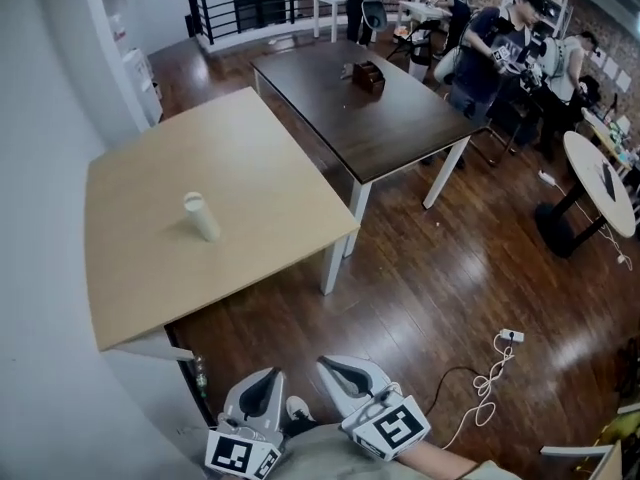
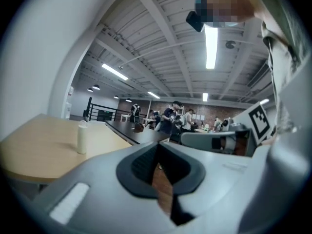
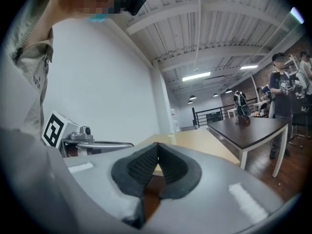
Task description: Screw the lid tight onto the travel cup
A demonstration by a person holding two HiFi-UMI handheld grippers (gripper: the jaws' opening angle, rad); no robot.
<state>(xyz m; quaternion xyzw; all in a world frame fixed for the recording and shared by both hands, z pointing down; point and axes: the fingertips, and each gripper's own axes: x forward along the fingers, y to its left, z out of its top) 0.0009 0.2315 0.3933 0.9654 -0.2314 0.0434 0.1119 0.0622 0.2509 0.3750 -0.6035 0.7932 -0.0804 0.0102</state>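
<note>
Left tool (image 1: 271, 373) & right tool (image 1: 326, 362) are both sitting clenched w/ nothing between the jaws; in the left gripper view (image 2: 156, 145) and the right gripper view (image 3: 157, 145) the dark pads are meeting at the tips. Both are hanging at the bottom centre of the head view, side by side, close to the person's body, well apart from the task's thing.

Around: a light desk (image 1: 130, 268) is filling the left half of the head view, and a dark desk (image 1: 400, 128) is standing just beyond its upper-right corner, carrying a small brown box (image 1: 369, 76). Bare wood floor (image 1: 420, 298) is lying between the tools & the light desk's near edge. A white cable (image 1: 487, 380) w/ a plug strip is trailing across the floor at lower right. People are standing at upper right, and a black railing (image 1: 250, 8) is running along the top.

Pose: both tools are pointing roughly level, tips toward the light desk, marker cubes facing up.

Travel cup (image 1: 201, 216) is standing upright & alone near the middle of the light desk, pale, w/ a cap at its top; how tight the cap is, and what is inside, can't tell. It is also showing at left in the left gripper view (image 2: 82, 138).
</note>
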